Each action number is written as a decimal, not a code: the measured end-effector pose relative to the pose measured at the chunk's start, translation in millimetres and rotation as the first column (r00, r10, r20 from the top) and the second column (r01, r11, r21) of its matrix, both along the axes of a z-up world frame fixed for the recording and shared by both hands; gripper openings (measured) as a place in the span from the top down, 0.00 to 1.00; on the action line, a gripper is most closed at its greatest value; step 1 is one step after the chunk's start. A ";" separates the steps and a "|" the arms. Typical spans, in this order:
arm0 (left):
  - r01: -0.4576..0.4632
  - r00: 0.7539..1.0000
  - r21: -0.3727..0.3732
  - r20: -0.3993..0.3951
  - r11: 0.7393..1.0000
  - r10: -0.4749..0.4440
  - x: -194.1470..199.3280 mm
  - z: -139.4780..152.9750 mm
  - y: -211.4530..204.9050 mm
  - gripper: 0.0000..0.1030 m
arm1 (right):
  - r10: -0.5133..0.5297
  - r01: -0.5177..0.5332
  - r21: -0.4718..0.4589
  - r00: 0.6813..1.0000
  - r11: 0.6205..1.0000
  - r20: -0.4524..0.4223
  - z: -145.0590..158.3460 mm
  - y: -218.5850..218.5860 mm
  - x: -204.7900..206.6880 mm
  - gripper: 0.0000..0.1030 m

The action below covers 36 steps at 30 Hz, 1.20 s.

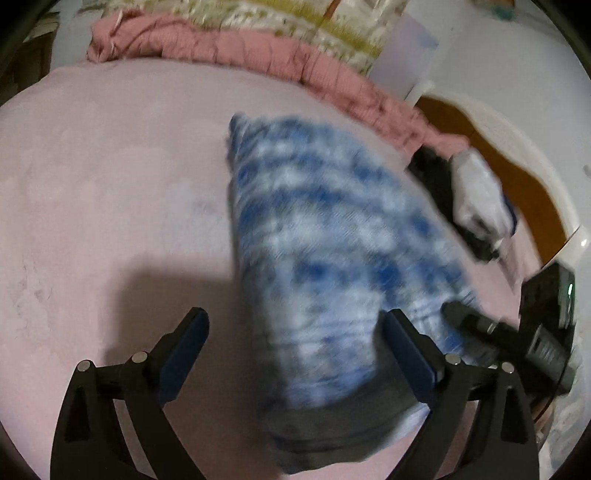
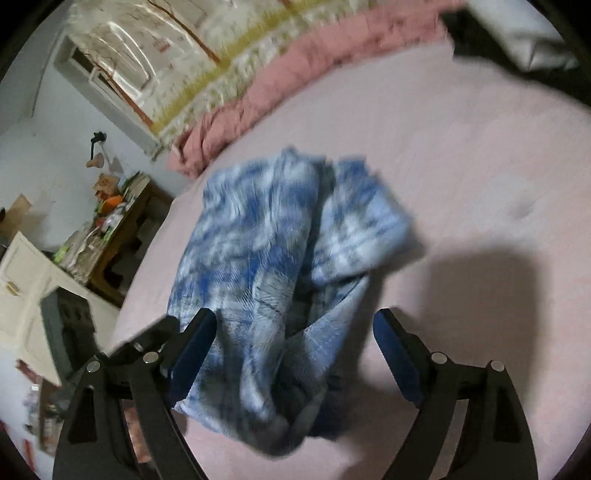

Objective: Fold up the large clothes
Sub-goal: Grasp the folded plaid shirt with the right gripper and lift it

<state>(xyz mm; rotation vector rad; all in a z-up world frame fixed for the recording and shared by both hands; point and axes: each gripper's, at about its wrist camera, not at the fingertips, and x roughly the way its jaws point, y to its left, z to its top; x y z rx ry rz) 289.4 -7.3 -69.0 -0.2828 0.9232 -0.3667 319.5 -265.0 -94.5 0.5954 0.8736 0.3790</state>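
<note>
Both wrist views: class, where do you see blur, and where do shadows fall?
Left wrist view: the blue checked garment is motion-smeared, and a dark shadow lies on the pink bedsheet ahead of the left tool. Right wrist view: garment equally smeared, shadow to its right.

Pink-sheeted bed [image 1: 110,177], blue-and-white checked garment [image 1: 325,240] bunched at centre, rumpled pink blanket [image 1: 229,48] along the twelve-o'clock edge, white bundle [image 1: 476,195] at three o'clock

Blue-and-white blotched garment [image 1: 332,251], tie-dye-like (blurred), on pale pink bedsheet [image 1: 110,177]. Dusty pink ribbed blanket [image 1: 229,48] at 12 o'clock of it, cream floral bedding [image 1: 295,18] with mustard-yellow band behind. Black gripper arms with dark blue pads [image 1: 184,343]. Orange-brown floor [image 1: 517,173] at 3 o'clock.
</note>
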 end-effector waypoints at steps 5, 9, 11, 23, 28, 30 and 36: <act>-0.002 1.000 -0.013 0.003 1.000 0.002 -8.3 -7.3 9.6 0.07 | 0.030 -0.030 0.000 1.000 1.000 0.009 -12.1 14.3 21.0 0.14; -0.004 1.000 -0.008 0.022 1.000 0.005 -12.1 -8.6 9.3 0.07 | 0.004 -0.004 -0.004 1.000 1.000 0.022 -13.7 19.5 38.3 0.20; 0.002 1.000 -0.028 0.024 1.000 -0.002 -12.3 -8.1 9.2 0.08 | 0.038 -0.037 -0.011 0.999 0.999 0.022 -13.7 26.8 44.9 0.40; 0.101 0.995 -0.119 0.037 0.988 -0.097 -10.3 11.0 -6.5 0.74 | 0.036 -0.001 -0.206 0.985 0.979 0.167 16.1 41.9 13.3 0.65; 0.116 0.980 -0.002 0.161 0.993 -0.115 -34.4 35.0 -20.2 0.75 | 0.042 0.048 -0.323 0.963 0.945 0.267 45.9 50.0 -11.7 0.65; 0.128 0.976 -0.027 0.182 0.991 -0.121 -39.3 44.6 -19.9 0.75 | 0.042 0.060 -0.330 0.955 0.942 0.293 59.7 44.6 -21.3 0.64; 0.134 0.958 0.028 0.251 0.991 -0.137 -52.3 69.0 -39.4 0.75 | 0.024 0.073 -0.338 0.961 0.938 0.275 86.7 19.6 -41.8 0.55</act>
